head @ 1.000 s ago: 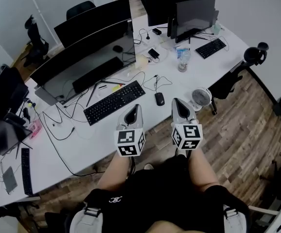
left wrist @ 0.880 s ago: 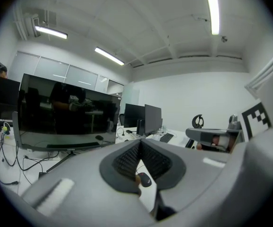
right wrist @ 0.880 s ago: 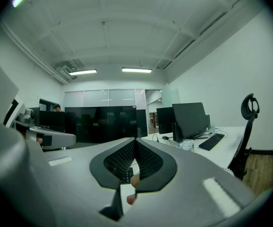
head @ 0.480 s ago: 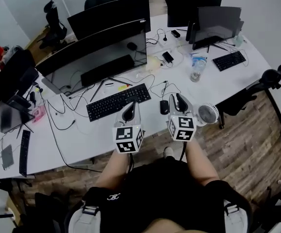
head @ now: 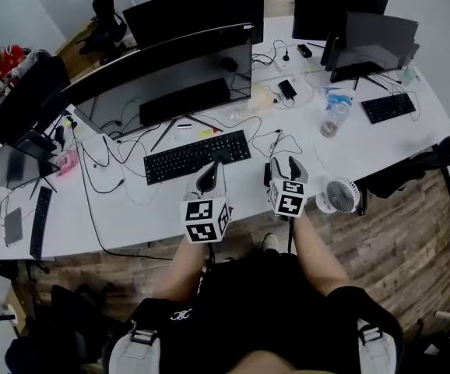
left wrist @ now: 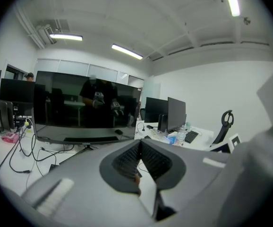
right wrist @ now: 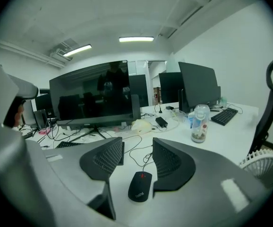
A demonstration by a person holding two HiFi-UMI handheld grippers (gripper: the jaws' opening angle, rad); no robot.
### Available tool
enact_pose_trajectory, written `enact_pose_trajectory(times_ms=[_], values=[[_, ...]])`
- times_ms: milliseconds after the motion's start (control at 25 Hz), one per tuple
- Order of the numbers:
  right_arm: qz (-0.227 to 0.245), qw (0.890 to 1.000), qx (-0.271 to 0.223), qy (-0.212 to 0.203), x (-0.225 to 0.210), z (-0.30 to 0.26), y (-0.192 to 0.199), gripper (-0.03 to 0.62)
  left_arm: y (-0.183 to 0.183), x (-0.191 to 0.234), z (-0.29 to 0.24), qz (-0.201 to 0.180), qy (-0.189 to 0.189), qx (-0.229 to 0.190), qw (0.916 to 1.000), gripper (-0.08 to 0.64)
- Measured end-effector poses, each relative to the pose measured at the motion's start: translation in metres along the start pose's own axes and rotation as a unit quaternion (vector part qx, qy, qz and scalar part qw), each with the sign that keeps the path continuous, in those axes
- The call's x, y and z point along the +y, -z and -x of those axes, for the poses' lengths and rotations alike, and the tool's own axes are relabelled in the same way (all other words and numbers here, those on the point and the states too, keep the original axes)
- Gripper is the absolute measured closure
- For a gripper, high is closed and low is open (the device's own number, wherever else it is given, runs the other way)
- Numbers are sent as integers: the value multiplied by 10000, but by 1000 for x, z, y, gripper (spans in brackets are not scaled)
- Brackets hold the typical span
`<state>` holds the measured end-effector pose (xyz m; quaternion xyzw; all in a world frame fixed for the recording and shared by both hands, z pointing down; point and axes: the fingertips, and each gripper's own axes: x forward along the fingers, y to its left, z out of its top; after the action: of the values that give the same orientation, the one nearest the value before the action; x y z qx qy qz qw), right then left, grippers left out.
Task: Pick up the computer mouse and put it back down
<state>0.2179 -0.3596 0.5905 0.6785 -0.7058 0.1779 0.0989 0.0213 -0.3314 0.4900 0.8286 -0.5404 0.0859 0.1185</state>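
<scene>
White desk (head: 131,216): a second ago both grippers hung short of its front edge; now both reach over it. Curved monitor (head: 170,72) and black keyboard (head: 198,156) stand as before.

Right gripper (head: 284,164): moved forward from near the small fan (head: 340,195) to beside the keyboard's right end. Jaws, previously together, are opening, a moderate gap showing.

Left gripper (head: 211,174): advanced to the keyboard's front edge. Jaws together, nothing between them.

Computer mouse (right wrist: 140,186): flat on the desk, unmoved. Earlier it lay clear ahead of the right gripper; now it lies between the jaws, neither pad pressing it.
</scene>
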Motion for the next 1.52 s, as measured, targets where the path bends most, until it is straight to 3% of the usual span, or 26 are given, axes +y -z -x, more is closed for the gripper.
enact_pose_trajectory(times_ms=[520, 680, 1240, 1520], values=[[-76, 9888, 1491, -10, 0, -64, 105, 325, 2, 18, -10, -107, -254, 90, 9996, 505], [-164, 9857, 1674, 58, -6, -81, 127, 316, 3, 18, -12, -157, -255, 117, 9995, 505], [-484, 9663, 2530, -22, 7, -94, 166, 319, 9, 34, -10, -96, -452, 145, 9988, 505], [-428, 9670, 2508, 141, 0, -85, 160, 319, 5, 38, -6, -74, -452, 98, 9989, 505]])
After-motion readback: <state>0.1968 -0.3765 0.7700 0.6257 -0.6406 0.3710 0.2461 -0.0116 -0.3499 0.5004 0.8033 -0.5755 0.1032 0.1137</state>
